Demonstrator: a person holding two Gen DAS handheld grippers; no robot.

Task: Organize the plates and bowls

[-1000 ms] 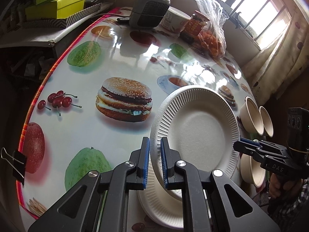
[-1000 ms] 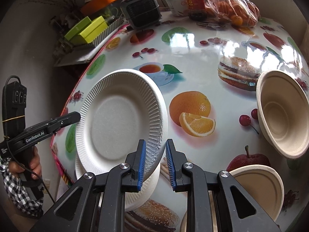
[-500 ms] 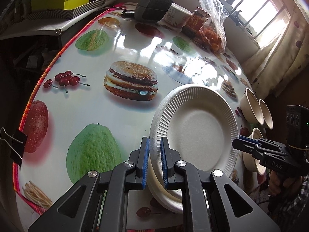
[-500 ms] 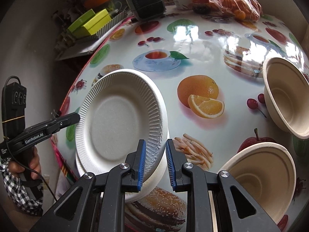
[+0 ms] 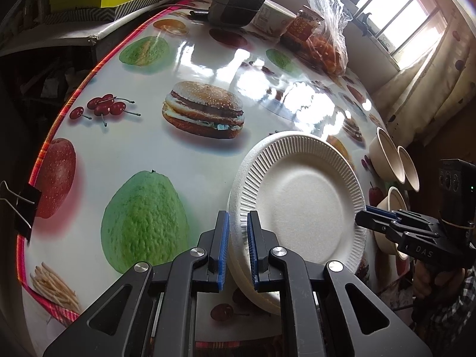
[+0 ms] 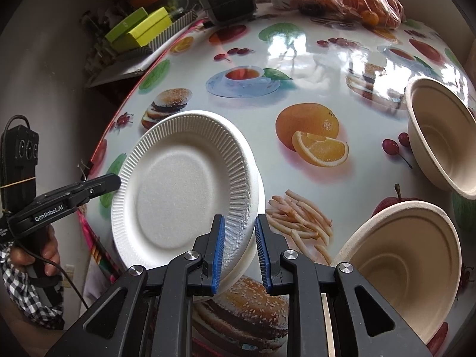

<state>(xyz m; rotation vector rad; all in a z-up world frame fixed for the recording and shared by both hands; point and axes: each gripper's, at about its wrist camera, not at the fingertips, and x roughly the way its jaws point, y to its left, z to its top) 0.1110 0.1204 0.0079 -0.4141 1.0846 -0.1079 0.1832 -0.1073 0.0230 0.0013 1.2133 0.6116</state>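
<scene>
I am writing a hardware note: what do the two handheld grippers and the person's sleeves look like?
Both the left gripper and right gripper are black, with ribbed blue jaw pads and silver rivets. White lettering reads "GenRobot.AI" on the left, "DAS" on the right. A black cable hangs from the left. Sleeves are black-and-white checked.

Bright window [image 5: 395, 20] light, glare on tablecloth [image 5: 267, 89], fisheye-warped dark edges.
</scene>
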